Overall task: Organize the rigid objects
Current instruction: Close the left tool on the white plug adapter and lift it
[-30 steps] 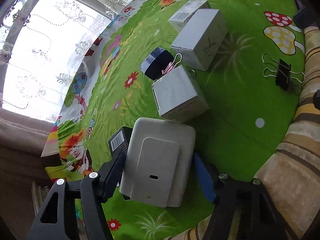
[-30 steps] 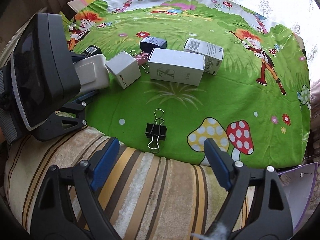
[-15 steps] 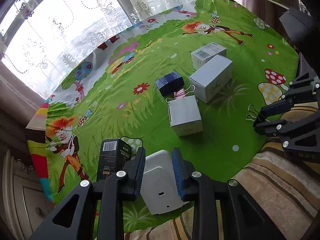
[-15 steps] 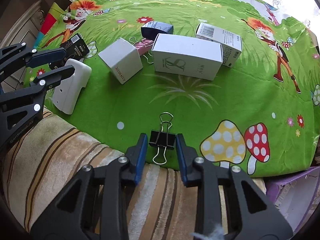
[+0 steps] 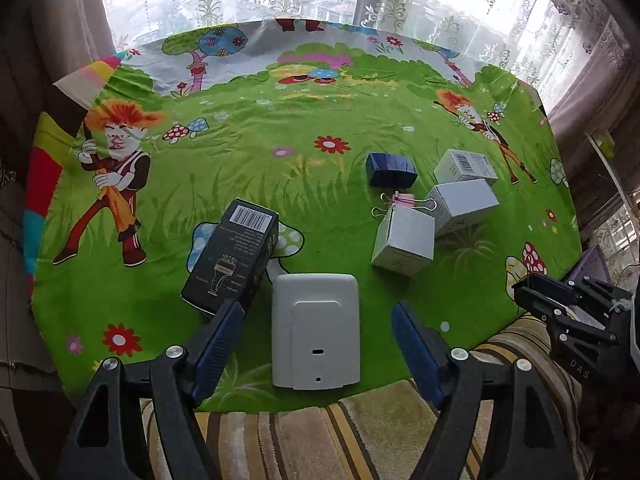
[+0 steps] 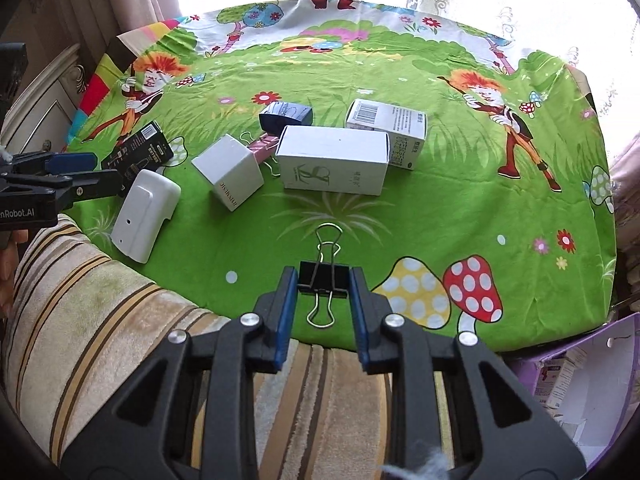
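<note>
Gripping the black binder clip (image 6: 323,276) by its two sides, the right tongs (image 6: 322,280) are clamped on it at the near edge of the green cartoon cloth (image 6: 440,208), with the clip's wire handles pointing one far and one near. The left tongs (image 5: 316,320) are opening, their blue pads (image 5: 218,336) standing clear on either side of the white plastic device (image 5: 316,330), which lies flat on the cloth between them without being pressed. Just left of that device and touching or nearly touching it lies the black box (image 5: 231,254) with a barcode on its far end. Further right sits a cluster: a small white cube box (image 5: 404,242), a pink binder clip (image 5: 404,200) tucked against its far side, a long white box (image 5: 462,204) to the right, a white barcode box (image 5: 466,166) beyond that, and a dark blue box (image 5: 391,170) at the far left of the group. A striped beige blanket (image 6: 100,312) covers the near edge under both tongs. In the right wrist view the left tongs appear at the left border, beside the white device. A purple carton (image 6: 580,368) shows at the lower right, off the cloth. Lace curtains (image 5: 440,12) hang behind.
</note>
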Tool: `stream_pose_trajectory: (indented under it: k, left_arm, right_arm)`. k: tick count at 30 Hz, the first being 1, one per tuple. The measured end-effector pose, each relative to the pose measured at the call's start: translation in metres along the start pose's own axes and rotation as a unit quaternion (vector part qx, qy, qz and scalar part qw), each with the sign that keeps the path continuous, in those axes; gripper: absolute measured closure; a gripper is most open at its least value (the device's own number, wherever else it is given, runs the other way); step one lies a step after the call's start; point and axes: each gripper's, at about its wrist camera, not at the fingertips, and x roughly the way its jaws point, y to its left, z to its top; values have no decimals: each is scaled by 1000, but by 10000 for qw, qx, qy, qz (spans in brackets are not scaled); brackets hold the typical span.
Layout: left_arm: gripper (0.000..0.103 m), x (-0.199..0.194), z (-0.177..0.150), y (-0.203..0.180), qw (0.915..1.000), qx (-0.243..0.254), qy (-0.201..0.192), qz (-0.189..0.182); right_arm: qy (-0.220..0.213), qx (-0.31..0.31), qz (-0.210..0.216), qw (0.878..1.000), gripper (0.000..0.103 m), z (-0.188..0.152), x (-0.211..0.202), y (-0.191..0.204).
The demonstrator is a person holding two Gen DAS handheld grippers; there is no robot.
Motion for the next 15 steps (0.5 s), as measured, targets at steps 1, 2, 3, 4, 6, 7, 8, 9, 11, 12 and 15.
stream_pose_trajectory:
  k: [1,2,3,4,6,7,8,9,11,12,15]
  left_arm:
    - [25,6,-3,-3,9999,-26,160,-32]
    - [25,12,-5,-9,9997,72,228,70]
    - [25,17,-7,-15,9993,155,282,175]
    - [25,22,-8,-18,9990,175,351,211]
    - [25,31,-7,-21,9983,154,491,260]
    - [25,36,-6,-22,9978,170,570,304]
    - [25,41,-5,-22,9972,176,638,344]
    - [25,44,-3,-21,9967,158,656,443]
    - [25,51,0,-18,9959,81,713,548]
    - [25,54,0,-17,9956,63,759,545]
    - [31,68,-2,-20,9940,162,927,552]
  right_arm:
    - [-88,23,-45,9999,73,0,-4,-1]
    - [-167,41,-88,9998,73,-1,-8,-2]
    - [-257,56,-136,9996,73,-2,-13,-3]
    - [-350,66,-183,9992,73,-2,-17,-4]
    - [-507,70,-264,9983,73,-3,-25,-4]
    - [-581,68,-285,9979,73,-4,-30,-4]
    - [-636,66,-295,9975,73,-5,-33,-3]
    - [-689,65,-307,9971,73,-6,-37,-4]
    - [-761,46,-315,9966,73,-9,-42,-3]
    - [-786,30,-317,9964,73,-10,-45,-2]
    - [-874,-22,-317,9957,73,-14,-51,1]
